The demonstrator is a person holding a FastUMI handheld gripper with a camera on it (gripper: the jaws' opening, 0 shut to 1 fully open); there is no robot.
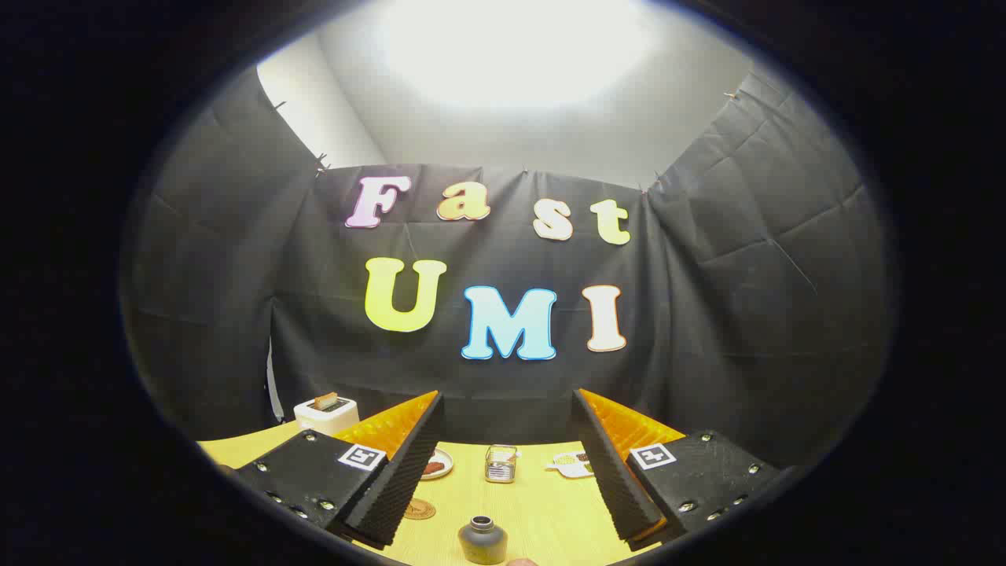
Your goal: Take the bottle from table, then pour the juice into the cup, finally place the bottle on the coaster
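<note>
Clearly the smooth wooden table [542,511] spreads under the gripper [503,472], whose fingers gape wide and hold nothing. A boxy toaster [326,413] sits far left, and a ribbed glass cup [501,462] stands beyond the fingers. Nearest, between them, is the squat dark bottle [482,541], left of it the round coaster [420,509]; I'd lower and centre on its rounded body before closing.

Dark grey bottle [482,540] and brown coaster [420,509] on yellow wood-grain table [542,511]; white toaster [326,413].
</note>
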